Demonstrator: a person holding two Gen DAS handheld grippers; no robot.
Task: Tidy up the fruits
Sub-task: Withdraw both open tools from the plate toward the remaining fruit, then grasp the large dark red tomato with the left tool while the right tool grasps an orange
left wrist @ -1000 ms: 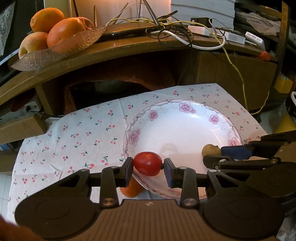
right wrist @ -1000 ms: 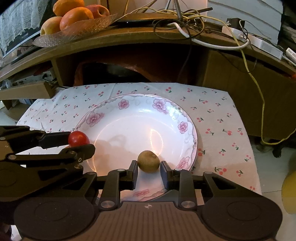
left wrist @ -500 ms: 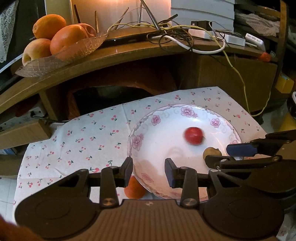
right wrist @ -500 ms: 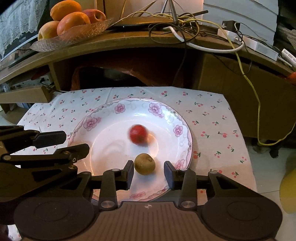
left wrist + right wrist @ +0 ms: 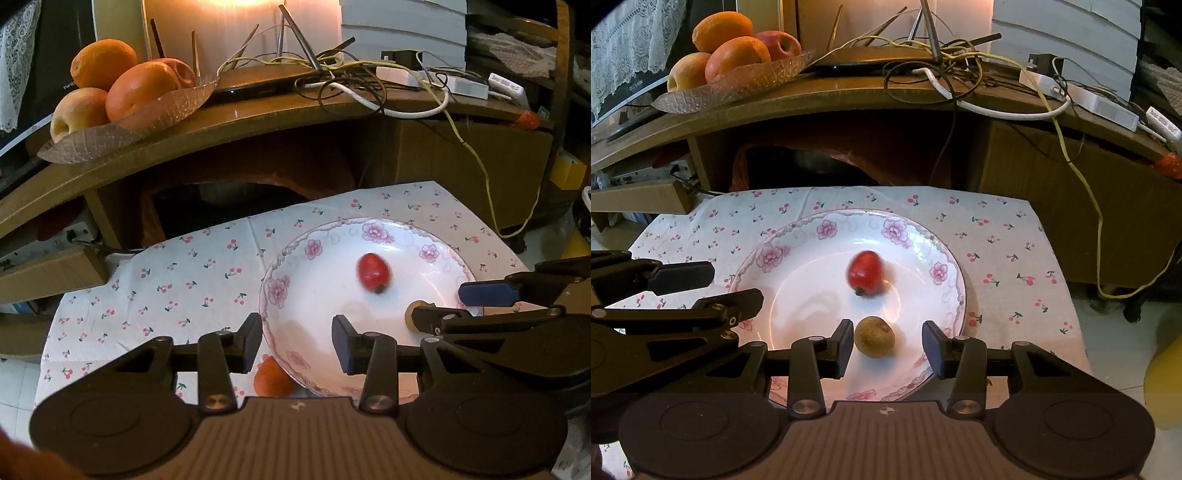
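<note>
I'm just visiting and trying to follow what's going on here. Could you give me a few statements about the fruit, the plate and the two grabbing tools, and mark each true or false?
1. The red fruit lies on the flowered plate. True.
2. The left gripper has its jaws shut on the red fruit. False: its jaws are open and hold nothing.
3. The brown fruit lies on the plate between the open jaws of the right gripper. True.
4. The small orange fruit lies on the plate too. False: it sits on the cherry-print cloth, partly hidden by the plate's rim.
5. The glass dish on the wooden shelf holds no fruit. False: it holds oranges and apples.
</note>
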